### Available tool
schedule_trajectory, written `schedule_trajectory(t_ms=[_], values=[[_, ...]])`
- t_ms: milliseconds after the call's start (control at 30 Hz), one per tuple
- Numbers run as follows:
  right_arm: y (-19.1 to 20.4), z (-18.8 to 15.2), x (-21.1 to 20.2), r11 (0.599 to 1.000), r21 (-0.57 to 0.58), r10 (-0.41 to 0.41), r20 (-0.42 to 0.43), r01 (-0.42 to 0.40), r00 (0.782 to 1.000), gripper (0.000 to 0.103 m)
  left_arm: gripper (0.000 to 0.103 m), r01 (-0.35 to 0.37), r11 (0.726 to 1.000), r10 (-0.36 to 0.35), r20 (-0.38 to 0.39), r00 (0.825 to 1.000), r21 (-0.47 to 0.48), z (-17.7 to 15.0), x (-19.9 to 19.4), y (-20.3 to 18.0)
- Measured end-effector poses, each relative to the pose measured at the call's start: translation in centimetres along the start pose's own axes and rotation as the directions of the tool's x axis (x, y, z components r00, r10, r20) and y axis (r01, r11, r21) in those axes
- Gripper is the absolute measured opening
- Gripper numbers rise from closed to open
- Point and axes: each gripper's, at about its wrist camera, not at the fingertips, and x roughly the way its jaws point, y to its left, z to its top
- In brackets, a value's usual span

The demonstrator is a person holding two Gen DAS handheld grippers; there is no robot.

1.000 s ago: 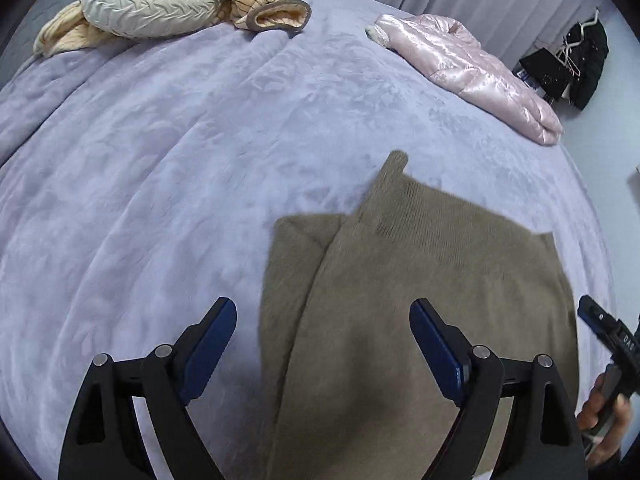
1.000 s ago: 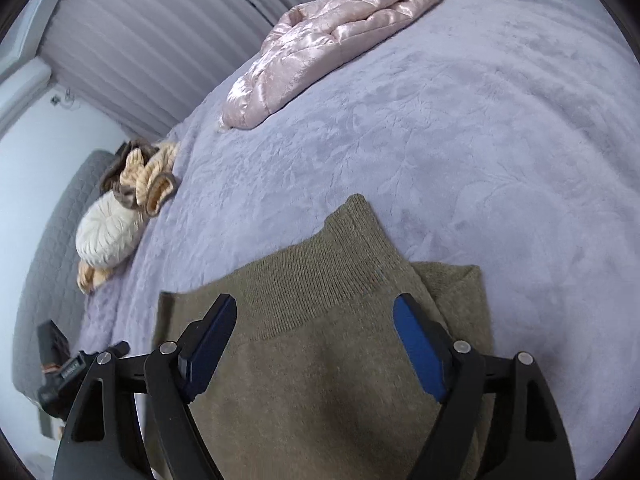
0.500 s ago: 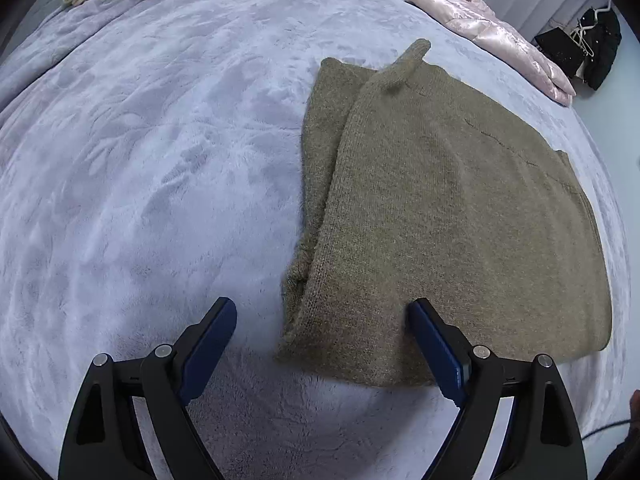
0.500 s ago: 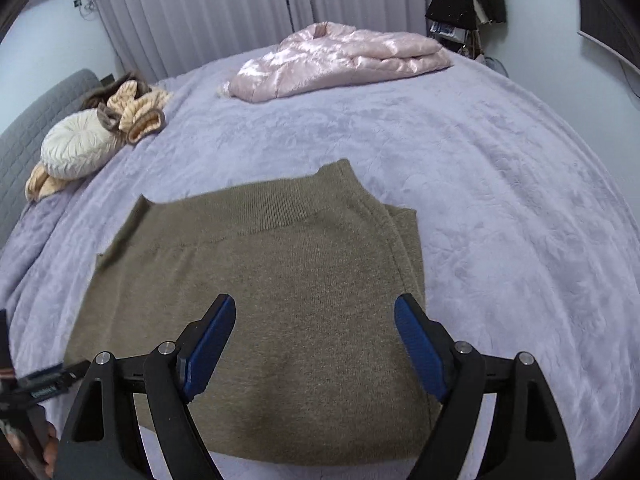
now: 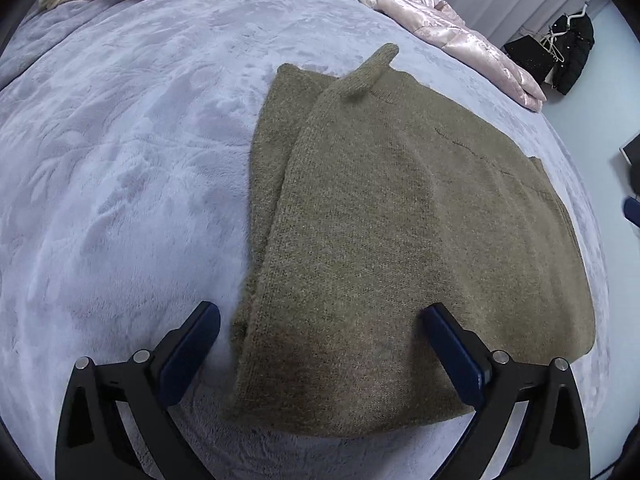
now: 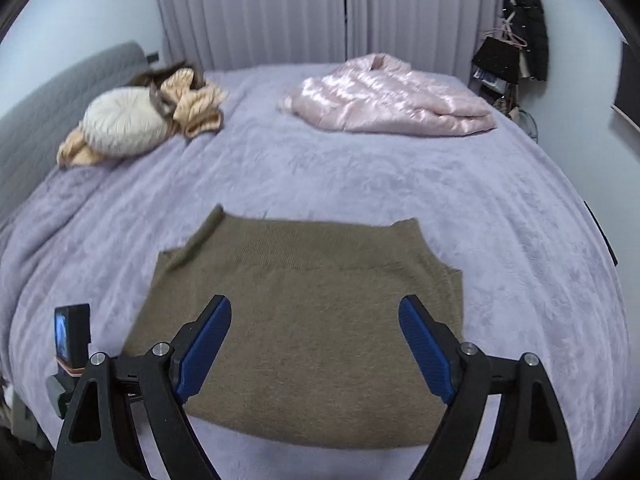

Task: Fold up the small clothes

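Observation:
An olive-brown knit garment (image 5: 392, 232) lies folded flat on the lilac bedspread (image 5: 120, 160), its ribbed band at the far end. It also shows in the right wrist view (image 6: 312, 320). My left gripper (image 5: 320, 344) is open and empty, hovering over the garment's near left corner. My right gripper (image 6: 314, 344) is open and empty above the garment's near edge. The left gripper's camera body (image 6: 72, 336) shows at the lower left of the right wrist view.
A pink satin jacket (image 6: 384, 100) lies at the far right of the bed. A cream round cushion (image 6: 124, 120) and tan clothes (image 6: 196, 100) sit at the far left by the grey headboard (image 6: 60, 92). Dark clothes (image 6: 516, 52) hang on the right wall.
Both grippers have pulled back and up from the garment. The right view has tilted up to take in the whole bed and curtains. The garment lies where it was.

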Motion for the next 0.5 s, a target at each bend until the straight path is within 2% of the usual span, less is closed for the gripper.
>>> schedule_trajectory(t_ms=[67,200,300,400,467,500], values=[[1.9,0.6,3.6,0.999,-0.008,0.050,-0.081,-0.051,0.995,0.088,0.101,0.009,1.000,-0.009,0.029,1.000,0.014,-0.3,0.0,-0.1],[5.8,3.0,9.5,0.994,-0.034,0.094,-0.205,-0.103,0.974,0.088,0.101,0.063,0.998,-0.062,0.068,0.996,0.000,-0.2,0.4,0.1],[9.3,4.5,13.9,0.988,-0.051,0.123,-0.333,-0.148,0.935,0.088,0.101,0.083,0.997,-0.082,0.078,0.994,-0.005,0.1,0.5,0.3],[12.6,5.7,18.3,0.983,-0.026,0.150,-0.446,-0.180,0.882,0.088,0.101,0.088,0.996,-0.090,0.092,0.992,0.017,0.2,0.6,0.3],[14.4,6.7,20.7,0.986,-0.018,0.134,-0.480,-0.163,0.867,0.088,0.100,0.081,0.996,-0.084,0.112,0.990,0.033,-0.2,0.7,0.0],[15.4,7.0,21.8,0.984,-0.017,0.143,-0.507,-0.176,0.850,0.088,0.093,0.077,0.996,-0.082,0.120,0.989,0.043,-0.3,0.6,-0.2]])
